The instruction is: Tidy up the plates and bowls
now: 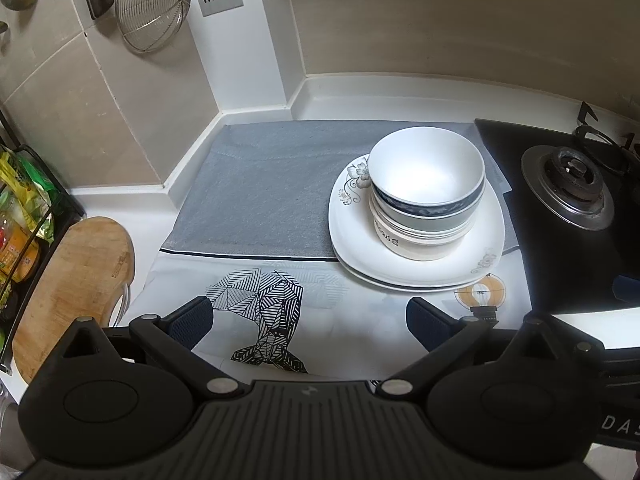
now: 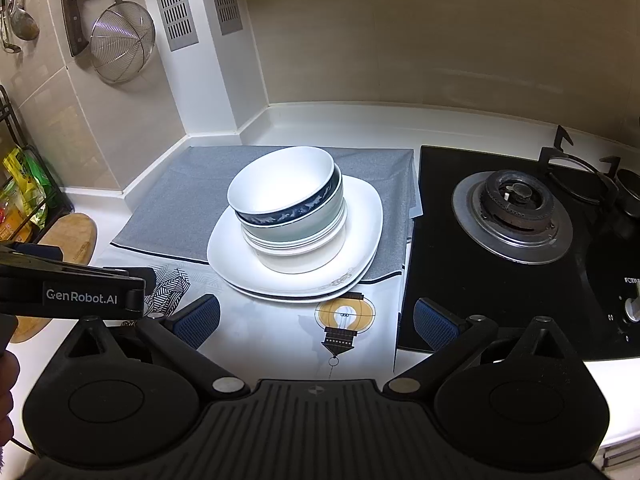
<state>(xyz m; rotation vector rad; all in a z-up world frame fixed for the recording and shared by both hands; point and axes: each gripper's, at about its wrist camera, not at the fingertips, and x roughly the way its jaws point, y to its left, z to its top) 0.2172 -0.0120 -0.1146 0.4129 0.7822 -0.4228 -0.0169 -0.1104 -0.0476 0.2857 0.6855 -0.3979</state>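
Both my claws hang spread wide and hold nothing: the left gripper over the printed cloth, the right gripper near the stove's front edge. Ahead of them, two square white plates lie stacked, straddling the grey mat and the printed cloth. On the top plate sits a nest of bowls; the uppermost, blue-banded one has nothing in it. I count at least three bowls, though the lower rims blur together. The white counter meets tiled walls in a corner. A gas burner sits just right of the plates. One wire strainer and one cleaver hang on the wall; a wooden board lies at the left.
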